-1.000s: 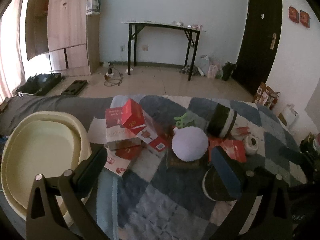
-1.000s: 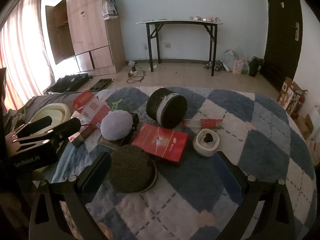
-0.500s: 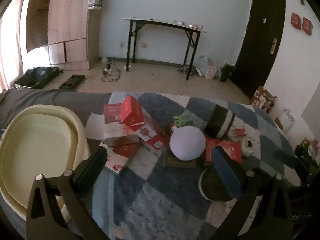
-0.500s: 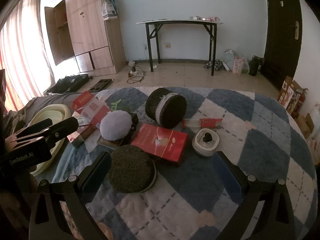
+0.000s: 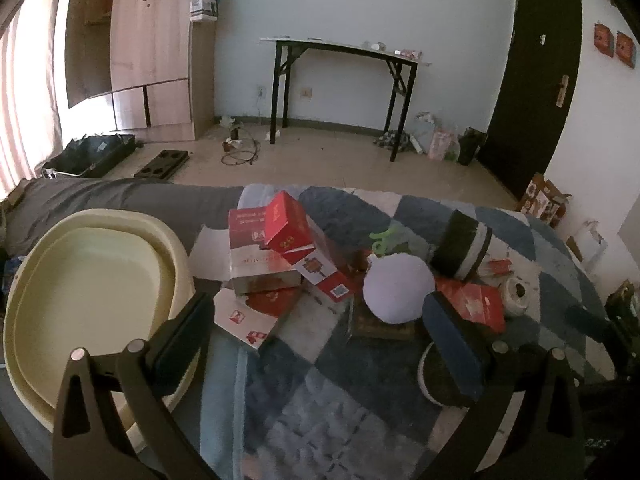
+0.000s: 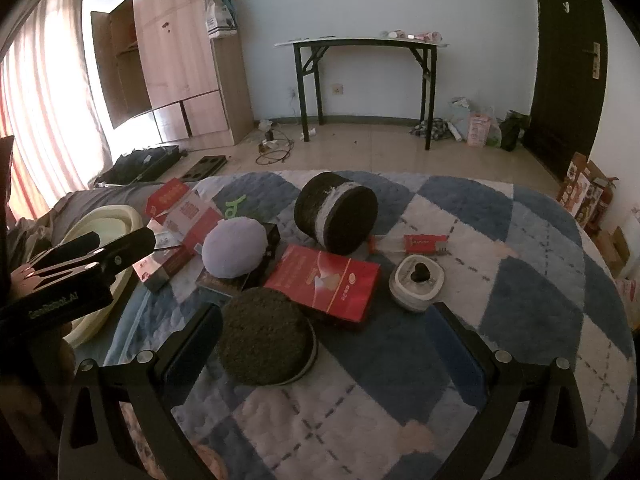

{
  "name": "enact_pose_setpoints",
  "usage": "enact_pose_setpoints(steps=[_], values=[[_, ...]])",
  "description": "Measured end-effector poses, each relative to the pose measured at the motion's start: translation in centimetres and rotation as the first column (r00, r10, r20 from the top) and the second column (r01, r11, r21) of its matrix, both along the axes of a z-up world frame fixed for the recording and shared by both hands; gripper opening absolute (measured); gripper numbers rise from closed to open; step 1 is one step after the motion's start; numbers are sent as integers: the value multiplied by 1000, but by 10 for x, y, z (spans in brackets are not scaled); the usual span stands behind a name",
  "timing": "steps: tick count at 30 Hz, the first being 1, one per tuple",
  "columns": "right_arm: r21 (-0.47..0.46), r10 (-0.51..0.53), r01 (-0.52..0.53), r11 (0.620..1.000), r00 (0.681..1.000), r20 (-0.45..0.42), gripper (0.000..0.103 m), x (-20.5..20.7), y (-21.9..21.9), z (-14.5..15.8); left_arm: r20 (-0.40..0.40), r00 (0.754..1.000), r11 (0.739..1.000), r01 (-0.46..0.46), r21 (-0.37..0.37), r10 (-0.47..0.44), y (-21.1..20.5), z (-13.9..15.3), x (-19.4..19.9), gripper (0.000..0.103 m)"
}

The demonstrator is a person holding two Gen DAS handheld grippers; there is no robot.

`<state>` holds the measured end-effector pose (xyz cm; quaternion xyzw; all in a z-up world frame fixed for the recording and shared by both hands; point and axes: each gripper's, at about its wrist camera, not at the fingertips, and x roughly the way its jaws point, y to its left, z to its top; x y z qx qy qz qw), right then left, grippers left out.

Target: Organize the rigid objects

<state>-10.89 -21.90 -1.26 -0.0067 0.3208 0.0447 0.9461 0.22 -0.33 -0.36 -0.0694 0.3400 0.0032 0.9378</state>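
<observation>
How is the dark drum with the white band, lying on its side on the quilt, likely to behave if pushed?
The drum lies on its curved side, so a sideways nudge would probably roll it, though the soft quilt may slow it. Its fuzzy-looking surface suggests decent grip. Weight cannot be judged.

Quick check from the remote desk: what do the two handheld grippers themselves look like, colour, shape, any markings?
Both are black, with two long arms, silver bolts and flat dark pads. The left gripper carries pale lettering along its side, readable from the right wrist view. The right gripper shows no marking.
</observation>
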Motion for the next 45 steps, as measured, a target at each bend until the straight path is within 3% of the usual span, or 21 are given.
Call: enact_pose_setpoints(steps=[33, 45], values=[[-11, 7, -7, 1000, 1000, -7, 103, 1, 2, -4, -6, 1000, 1000, -5, 8, 5, 0, -2, 1, 103], [-17, 13, -13, 1000, 1000, -9, 103, 1, 5, -4, -10, 1000, 999, 17, -30, -17, 2, -3, -1, 103]])
